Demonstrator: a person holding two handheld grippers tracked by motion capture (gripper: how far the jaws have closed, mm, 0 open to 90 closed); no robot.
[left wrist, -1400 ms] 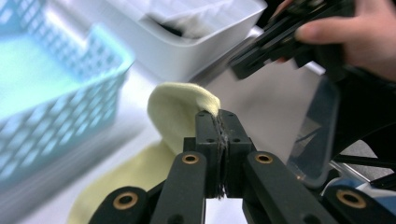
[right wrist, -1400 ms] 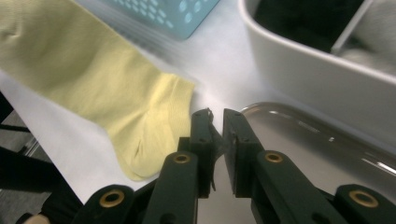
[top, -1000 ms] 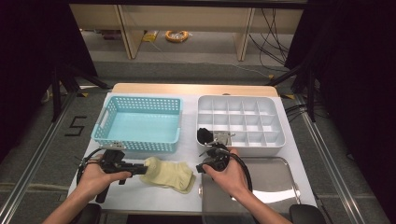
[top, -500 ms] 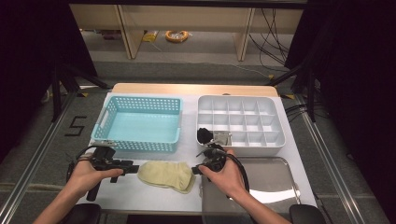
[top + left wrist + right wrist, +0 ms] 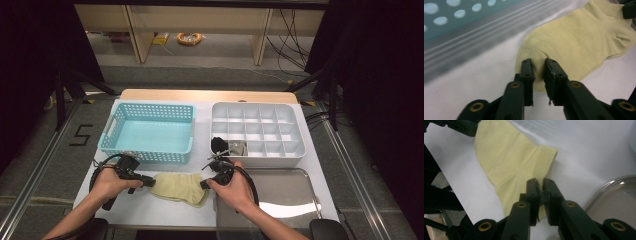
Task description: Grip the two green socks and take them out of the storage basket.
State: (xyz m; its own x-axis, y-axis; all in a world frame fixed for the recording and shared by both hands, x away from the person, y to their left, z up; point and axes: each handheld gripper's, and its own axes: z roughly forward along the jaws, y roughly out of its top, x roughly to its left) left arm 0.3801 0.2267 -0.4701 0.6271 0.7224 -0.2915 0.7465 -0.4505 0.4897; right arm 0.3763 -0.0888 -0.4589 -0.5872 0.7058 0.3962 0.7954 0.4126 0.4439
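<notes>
Left gripper (image 5: 539, 65) pinches the toe of the yellow sock (image 5: 584, 37), jaws just closed; right gripper (image 5: 541, 184) pinches the cuff edge. Sock lies flat on the white table (image 5: 125, 210) before the blue basket (image 5: 150, 132). Judged step: both ends gripped. Next: lift together, keeping tension even.

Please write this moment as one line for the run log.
left gripper: just closed, pinching yellow sock toe | right gripper: just closed, pinching sock cuff | sock: flat on table

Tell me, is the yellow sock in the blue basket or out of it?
Out. The sock lies flat on the white table, in front of the blue basket.
</notes>
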